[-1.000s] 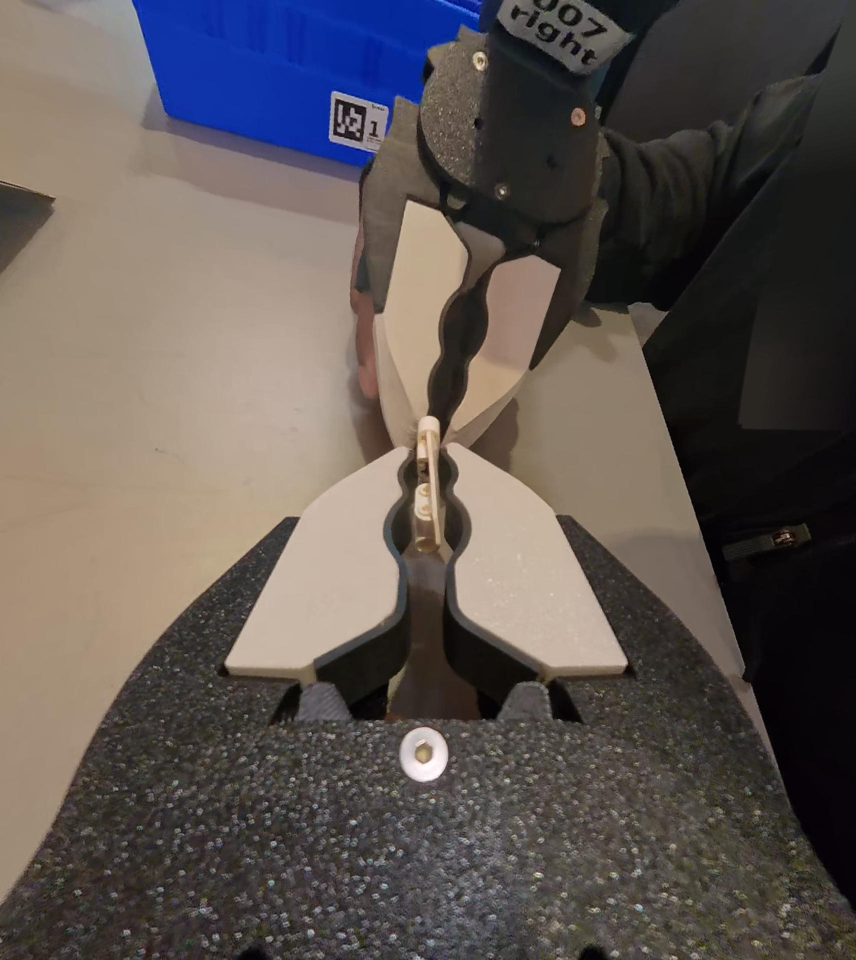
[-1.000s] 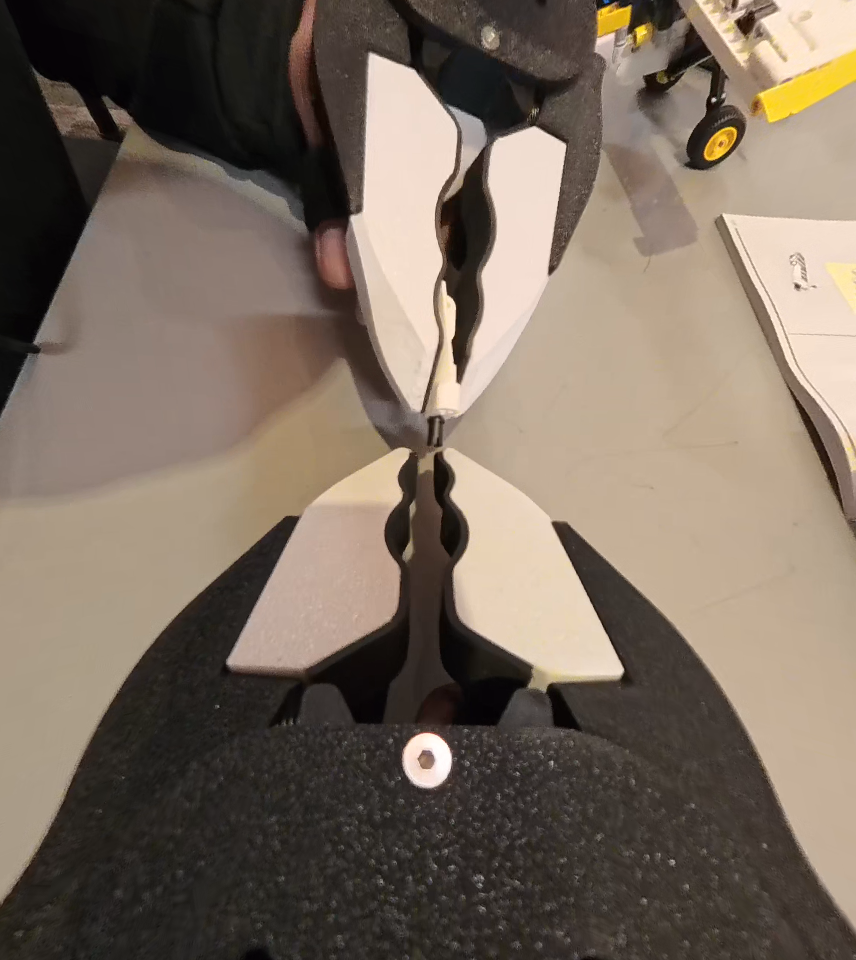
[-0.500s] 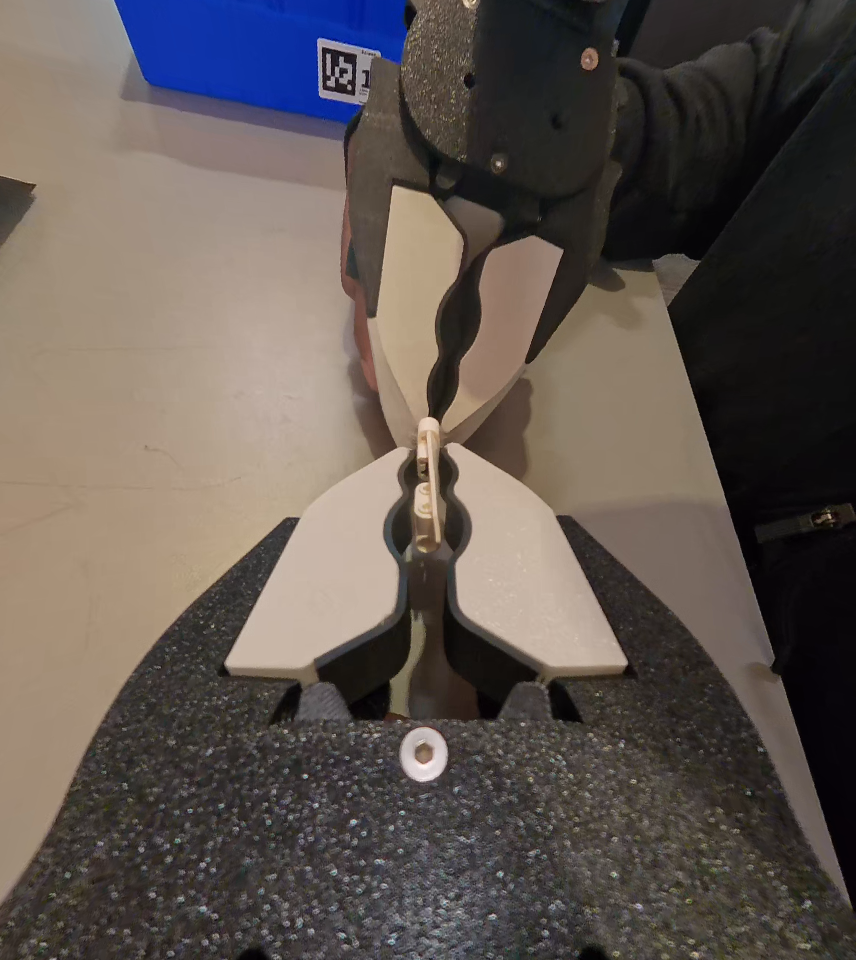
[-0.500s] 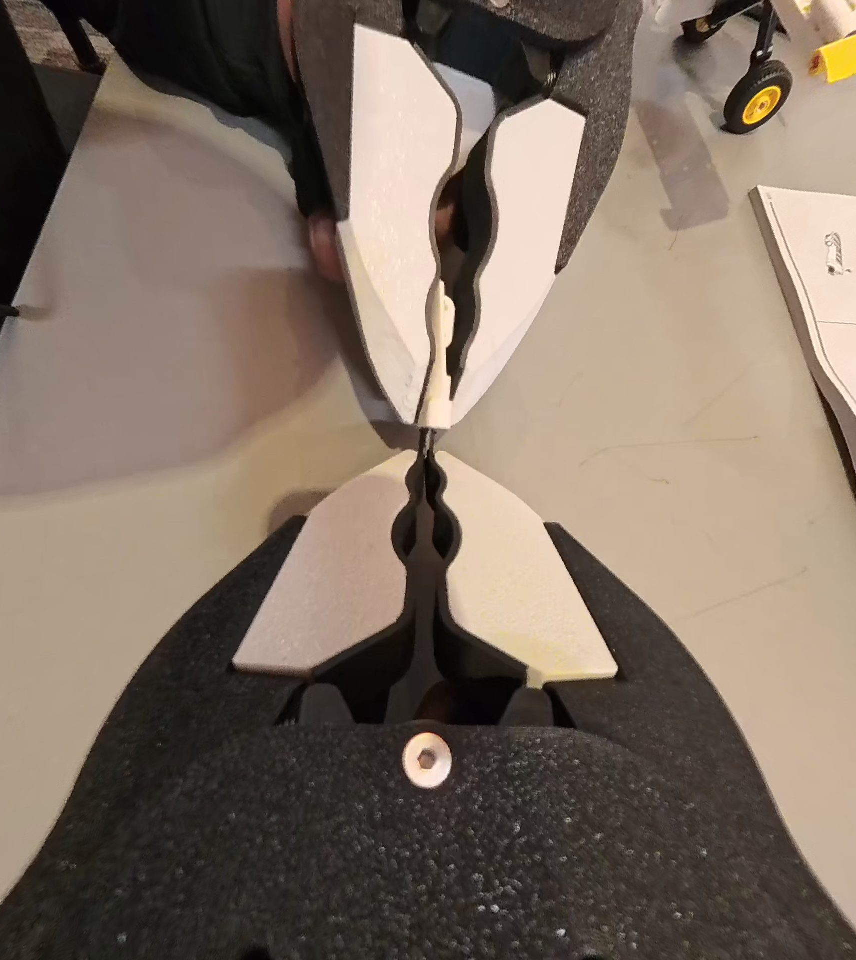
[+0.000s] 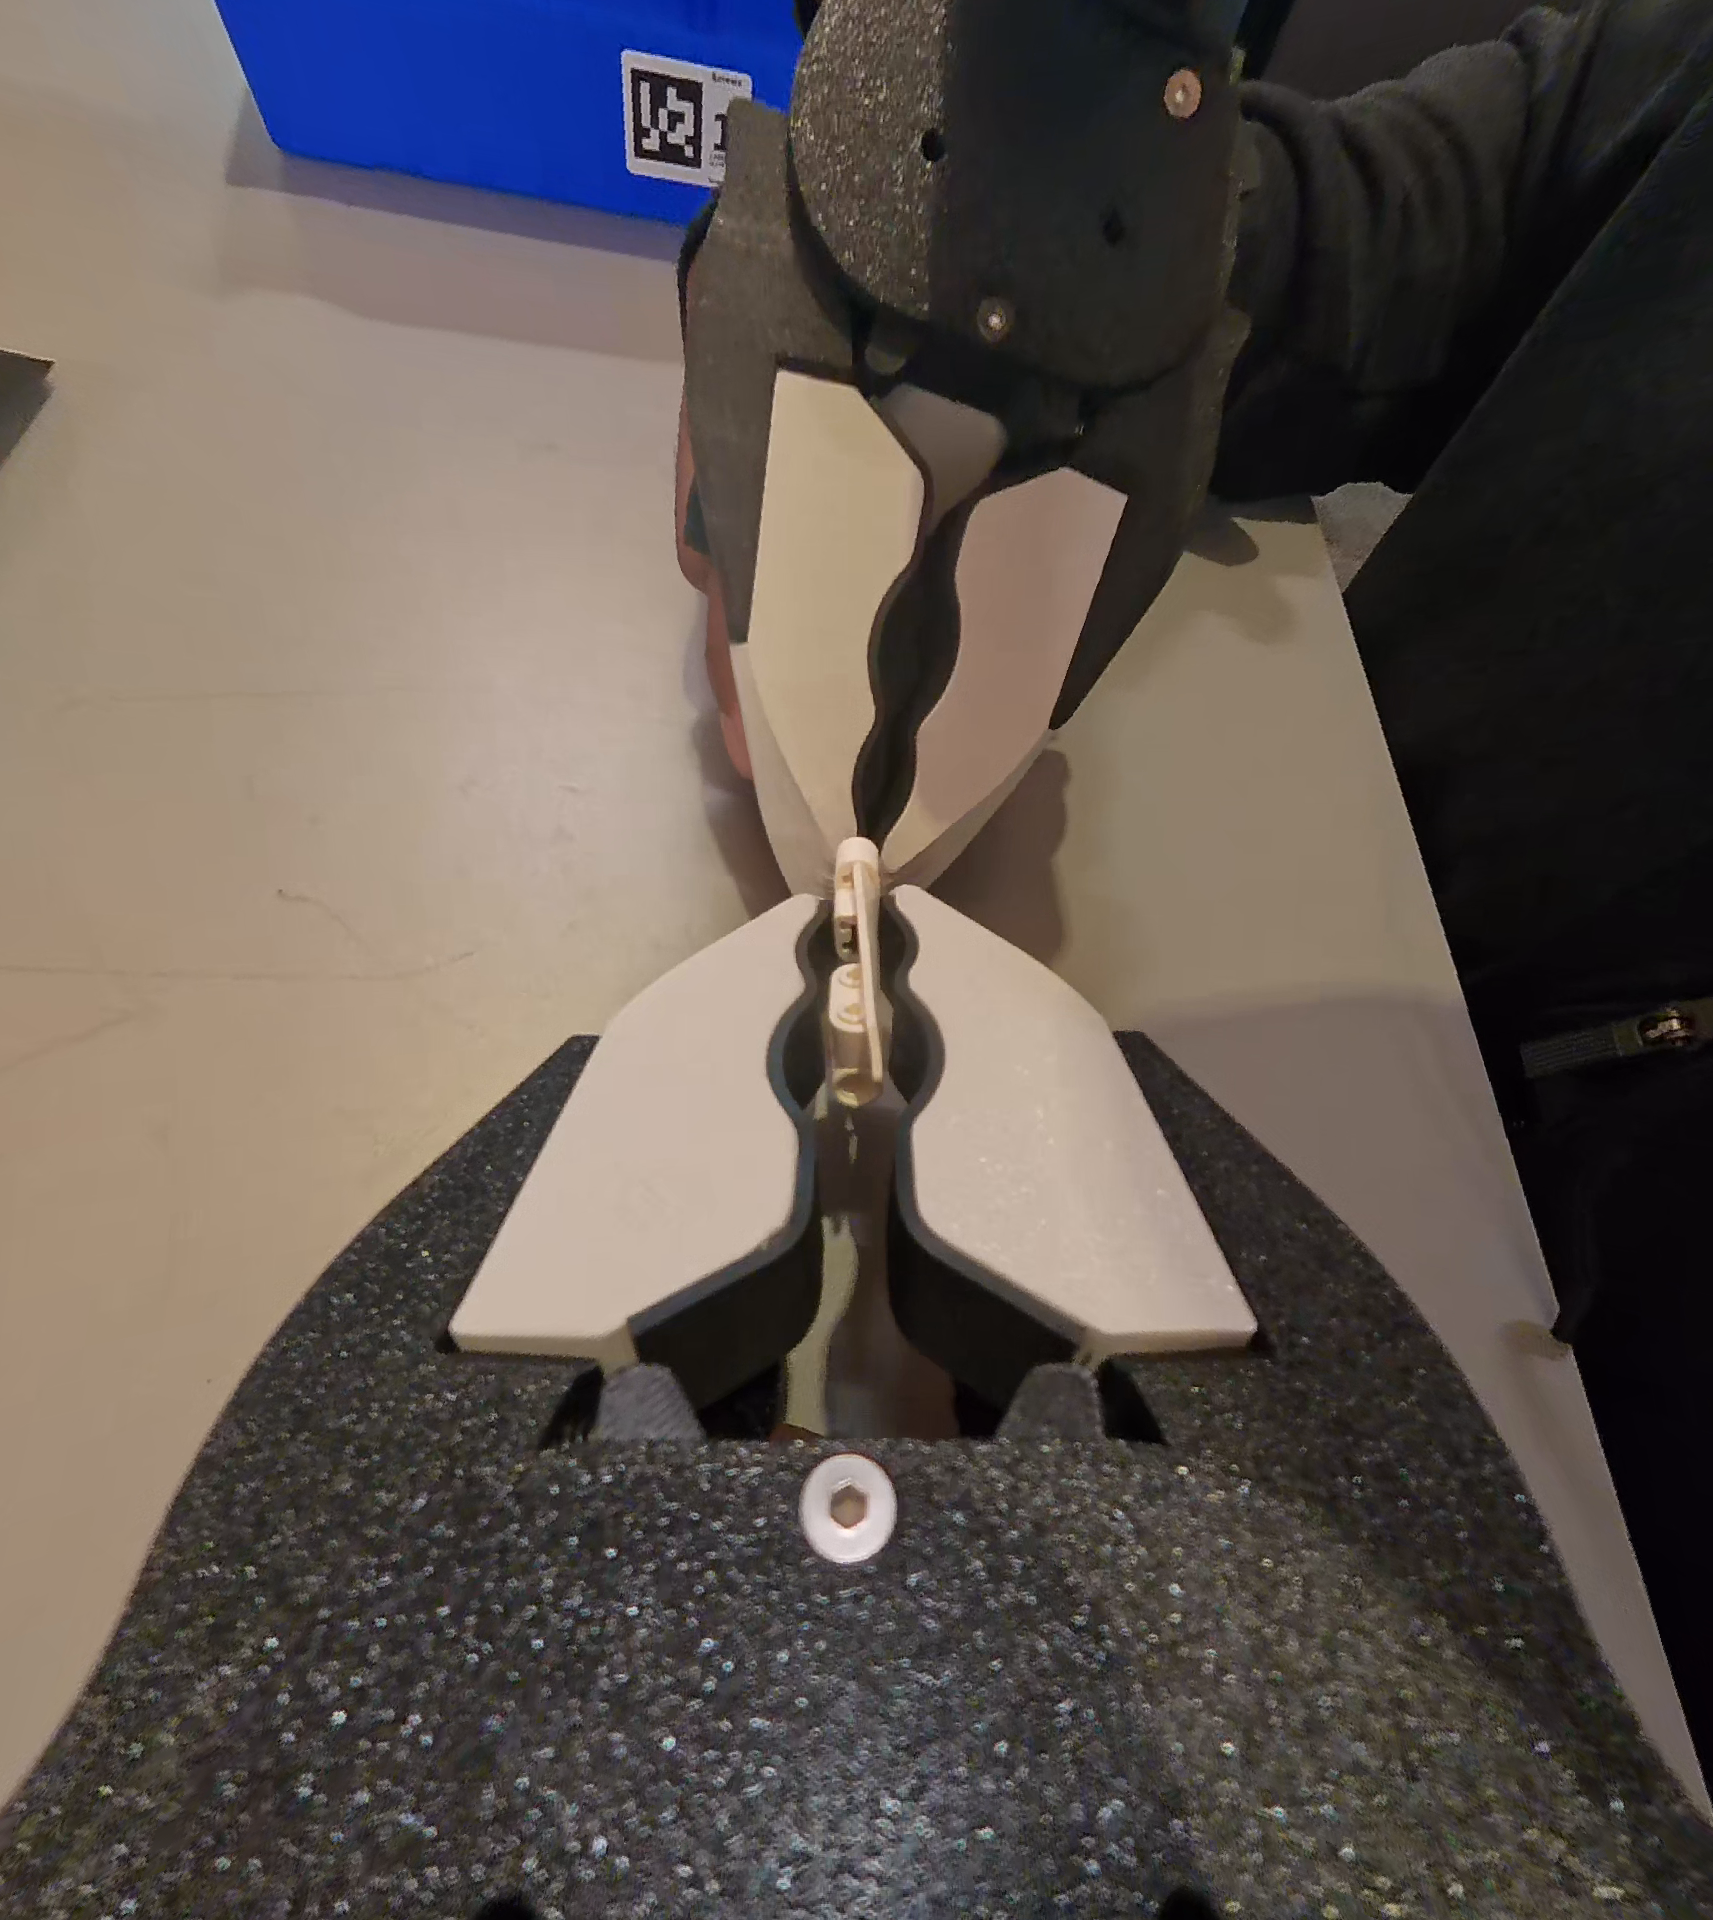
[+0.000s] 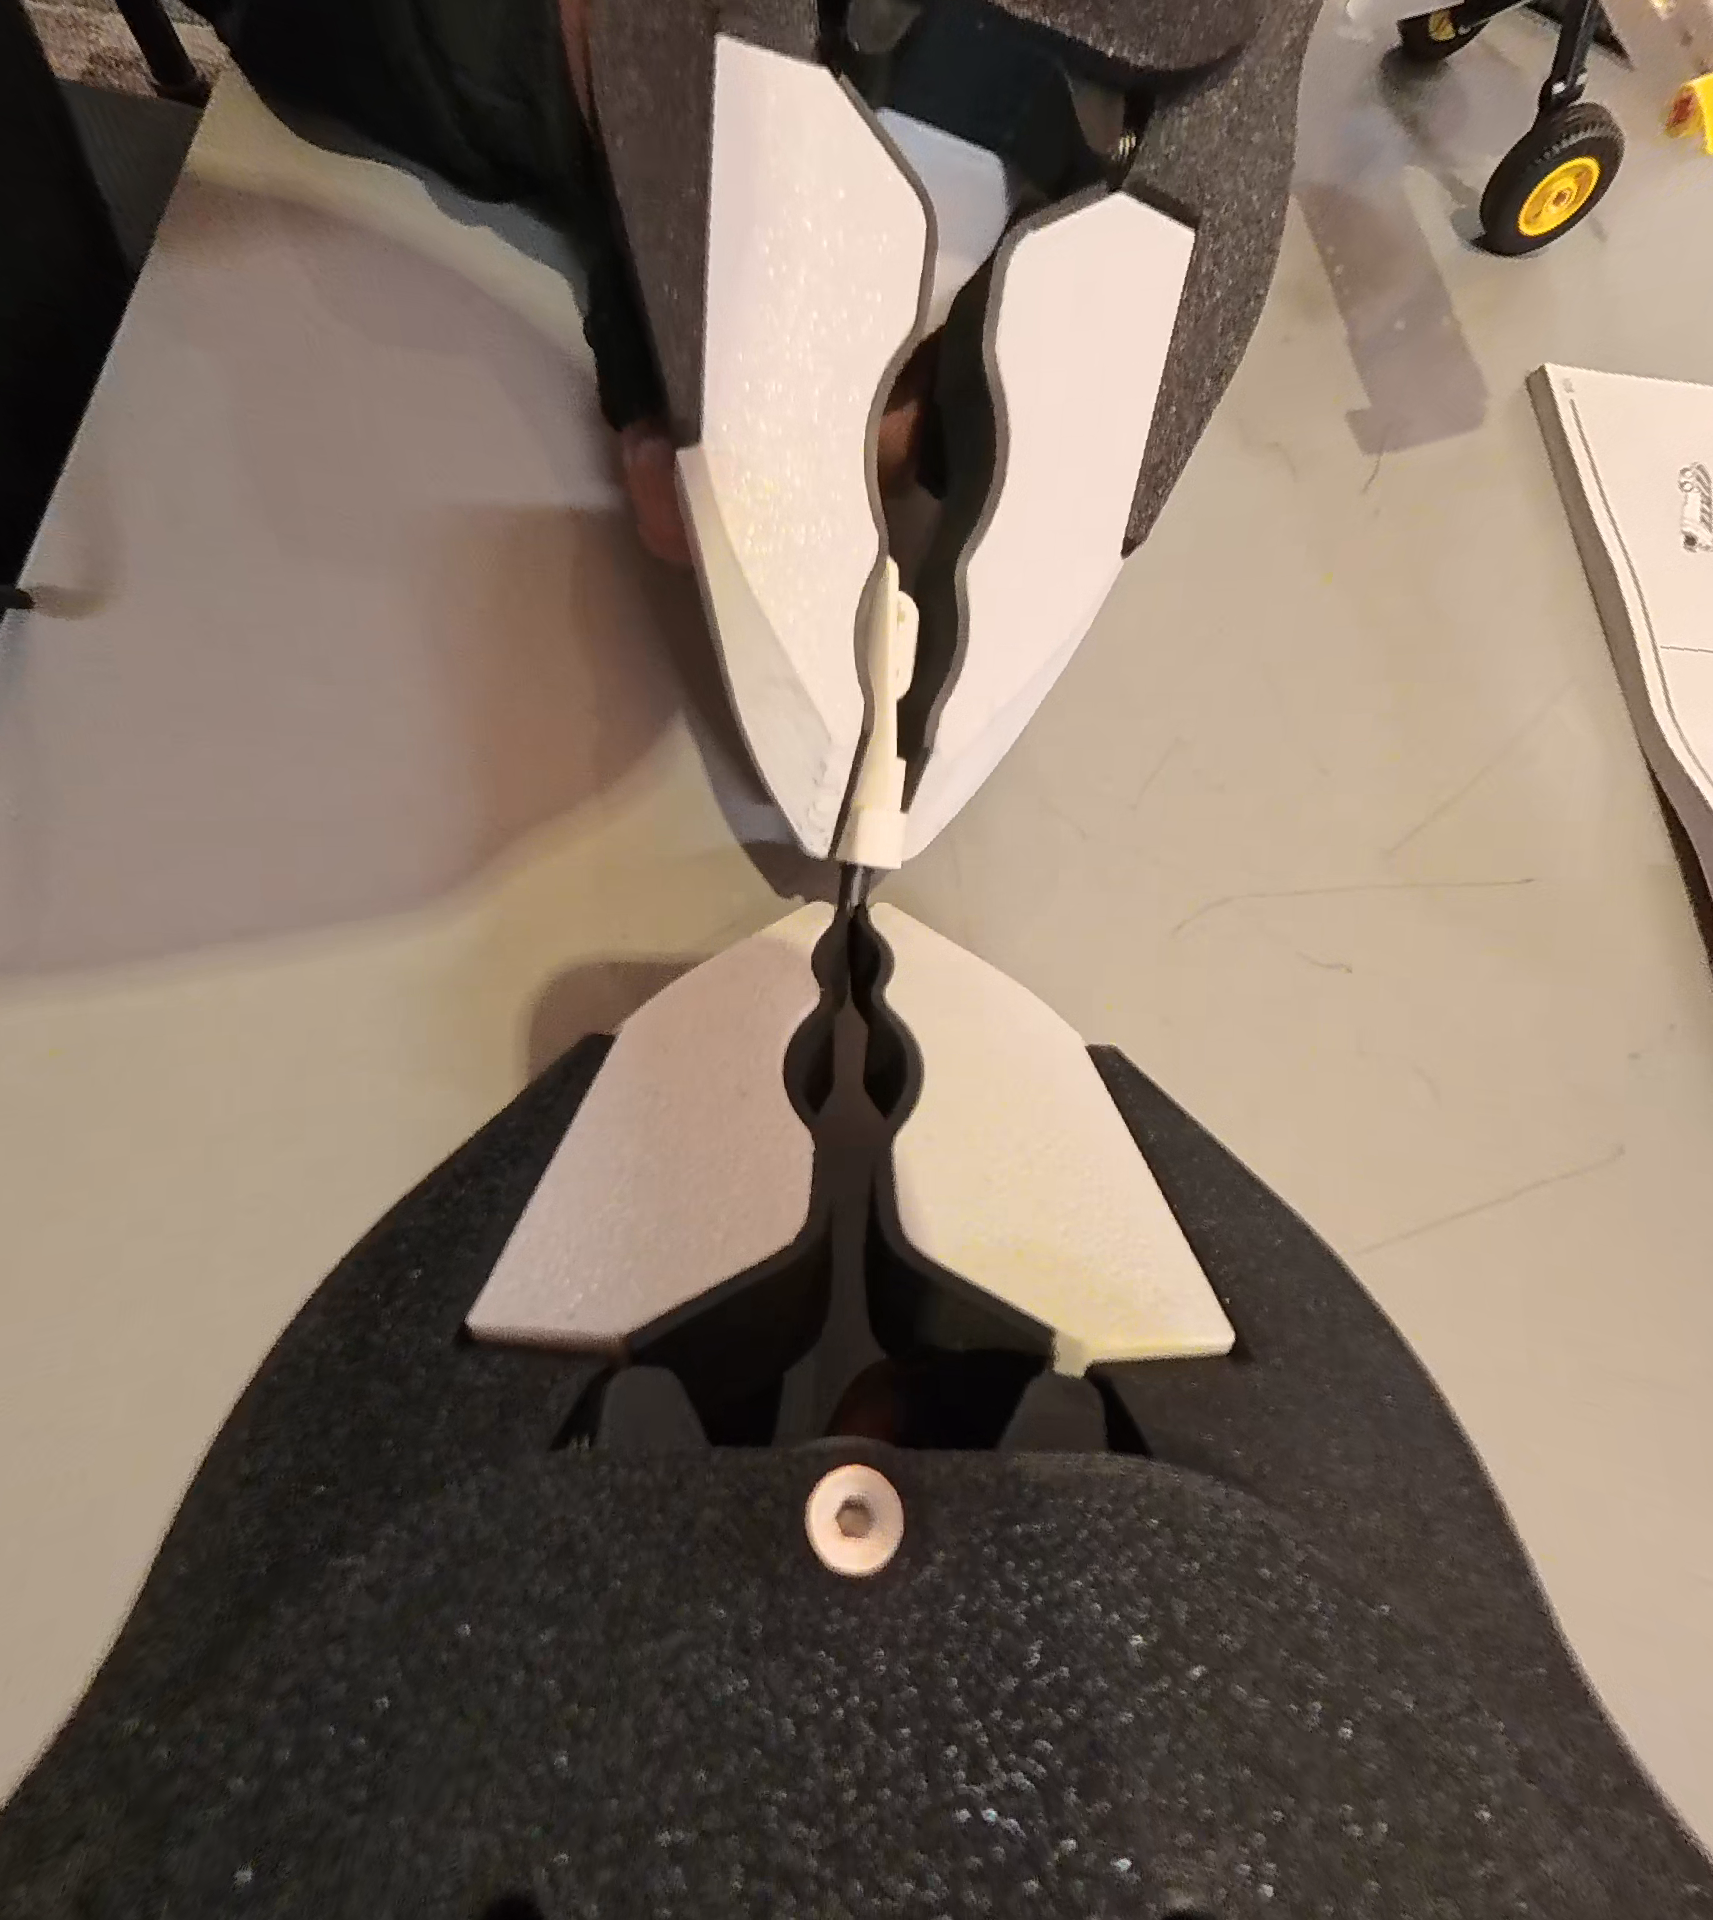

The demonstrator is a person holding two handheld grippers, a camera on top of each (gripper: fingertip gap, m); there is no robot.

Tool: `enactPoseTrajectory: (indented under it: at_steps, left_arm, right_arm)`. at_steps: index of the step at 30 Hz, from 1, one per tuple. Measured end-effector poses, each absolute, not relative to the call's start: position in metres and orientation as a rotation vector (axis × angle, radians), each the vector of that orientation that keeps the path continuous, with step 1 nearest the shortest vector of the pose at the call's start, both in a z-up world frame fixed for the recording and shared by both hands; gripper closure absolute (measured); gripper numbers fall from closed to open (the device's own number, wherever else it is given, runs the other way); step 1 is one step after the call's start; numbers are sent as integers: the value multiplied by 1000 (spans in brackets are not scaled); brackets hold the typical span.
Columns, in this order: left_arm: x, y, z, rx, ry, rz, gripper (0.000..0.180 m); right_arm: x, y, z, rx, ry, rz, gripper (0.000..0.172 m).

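Left wrist view: the left gripper (image 5: 857, 914) pinches a cream plastic brick piece (image 5: 860, 977) edge-on, above the grey table (image 5: 312, 727) — the right gripper (image 5: 873, 831) meets it tip to tip, blue bin (image 5: 478, 94) behind.

Right wrist view: the right gripper (image 6: 852, 914) is pressed together on a thin dark pin (image 6: 850, 891) poking from that piece (image 6: 883, 769) — a booklet (image 6: 1683, 623) lies off to the right, a yellow-hubbed wheel (image 6: 1548, 192) beyond.

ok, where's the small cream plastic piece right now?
In the left wrist view the cream plastic piece sits clamped between the left gripper fingers, its far end meeting the right gripper tips above the grey table.
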State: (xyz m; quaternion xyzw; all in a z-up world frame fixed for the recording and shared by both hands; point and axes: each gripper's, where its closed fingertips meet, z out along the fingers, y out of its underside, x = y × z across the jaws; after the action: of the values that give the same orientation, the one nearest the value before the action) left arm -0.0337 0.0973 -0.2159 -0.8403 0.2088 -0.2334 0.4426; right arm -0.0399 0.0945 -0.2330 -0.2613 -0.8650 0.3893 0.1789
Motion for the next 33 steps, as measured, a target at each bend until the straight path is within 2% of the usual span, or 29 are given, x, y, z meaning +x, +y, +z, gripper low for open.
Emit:
enactPoseTrajectory:
  at_steps: [24, 33]
  left_arm:
    - [-44, 103, -210, -2062, 413, -619, 173]
    - [-72, 114, -195, -1978, 125, -710, 173]
  right_arm:
    - [-48, 98, -228, -827, -2378, 1150, 172]
    - [-60, 114, -228, -934, -2296, 1097, 156]
